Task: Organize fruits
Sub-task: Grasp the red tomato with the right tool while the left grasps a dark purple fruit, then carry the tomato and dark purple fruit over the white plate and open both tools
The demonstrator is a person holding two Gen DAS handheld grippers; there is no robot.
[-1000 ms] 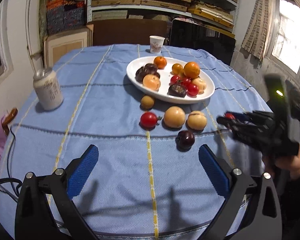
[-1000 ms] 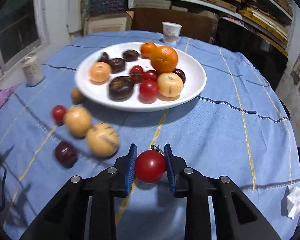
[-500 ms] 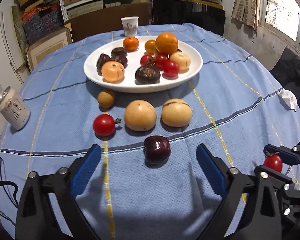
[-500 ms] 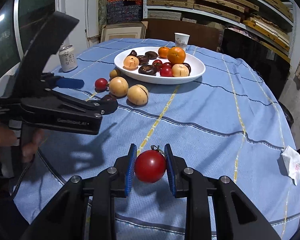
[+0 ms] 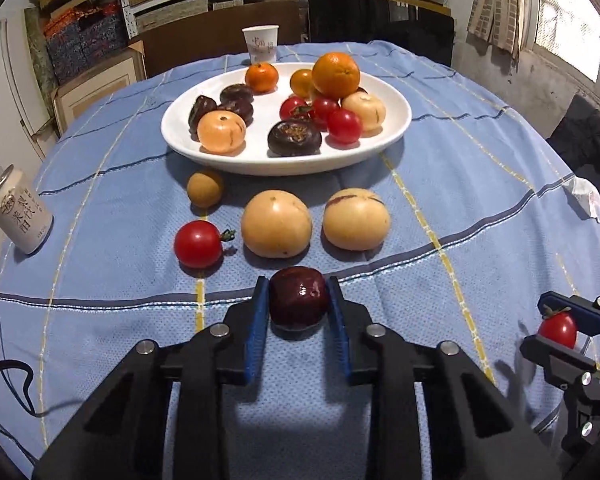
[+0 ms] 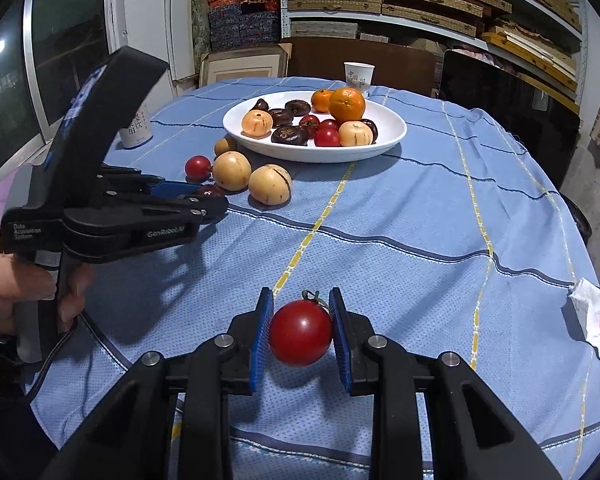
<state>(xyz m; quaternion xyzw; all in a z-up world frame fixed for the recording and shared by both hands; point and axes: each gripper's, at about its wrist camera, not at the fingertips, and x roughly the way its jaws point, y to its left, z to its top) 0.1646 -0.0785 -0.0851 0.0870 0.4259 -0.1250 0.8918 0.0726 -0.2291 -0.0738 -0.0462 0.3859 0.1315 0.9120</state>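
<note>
My left hand-held gripper (image 5: 299,312) has its blue pads pressed on both sides of a dark plum (image 5: 299,297) that sits on the blue surface (image 5: 480,208), just in front of two tan fruits. My right hand-held gripper (image 6: 300,332) pinches a cherry tomato (image 6: 301,338), held off to the side. This looks like the pickup step; next I'd lift both and carry them to the white plate (image 5: 396,136), aiming for a bare patch.
</note>
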